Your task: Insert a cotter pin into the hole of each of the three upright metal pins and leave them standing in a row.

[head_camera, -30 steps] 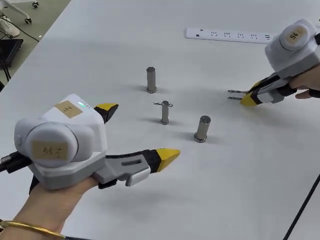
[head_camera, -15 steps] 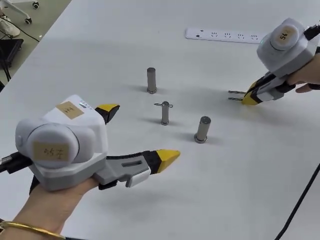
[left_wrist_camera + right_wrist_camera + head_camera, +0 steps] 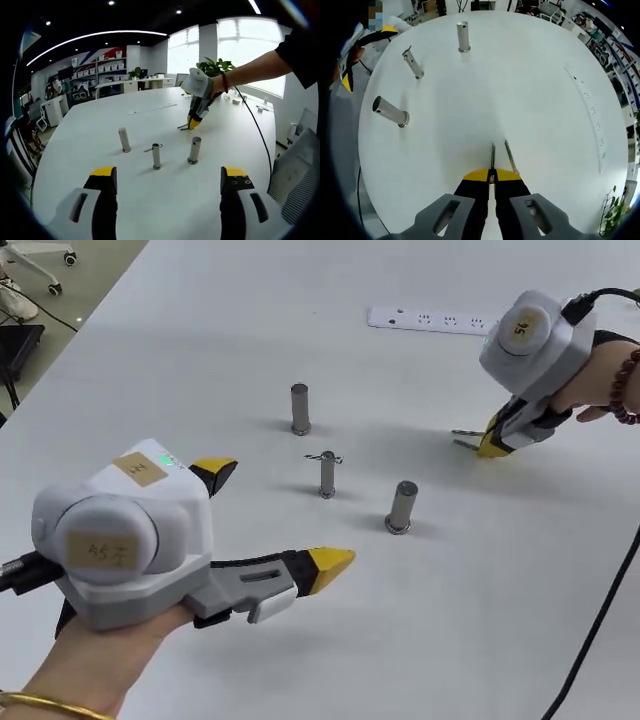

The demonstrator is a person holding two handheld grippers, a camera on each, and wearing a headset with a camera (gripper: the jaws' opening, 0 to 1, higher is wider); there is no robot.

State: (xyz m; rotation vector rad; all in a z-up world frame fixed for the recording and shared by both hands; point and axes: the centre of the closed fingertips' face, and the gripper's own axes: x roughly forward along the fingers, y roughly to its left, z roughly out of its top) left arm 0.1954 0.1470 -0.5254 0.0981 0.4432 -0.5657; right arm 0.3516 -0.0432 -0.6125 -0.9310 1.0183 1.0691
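Three metal pins, two cotter pins and two grippers on the white table (image 3: 200, 340), listed left to right.

1. My left gripper (image 3: 272, 515): near left, held above the table. The jaws are spread wide, the yellow tips well apart, with nothing between them. It points toward the row of pins and sits well short of them.
2. Far-left metal pin (image 3: 299, 407): upright, the farthest of the row.
3. Middle metal pin (image 3: 327, 473): upright, a little nearer than item 2 and to its right. The fitted cotter pin (image 3: 322, 457) passes crosswise through it close to the top and sticks out on both sides.
4. Near-right metal pin (image 3: 402, 506): upright, the nearest of the three. Together the three make a slanting row, each apart from its neighbours.
5. Power strip (image 3: 430, 319): white, lying flat on the far part of the table, well beyond the row.
6. Held cotter pin (image 3: 465, 438): right of the row and well apart from it. Its two legs point left toward the pins, low over the table. Whether they touch the surface I cannot tell.
7. My right gripper (image 3: 487, 448): far right, tilted tip-down. The jaws are closed together on the end of the held cotter pin.
8. Black cable (image 3: 600, 620): runs across the near right part of the table.
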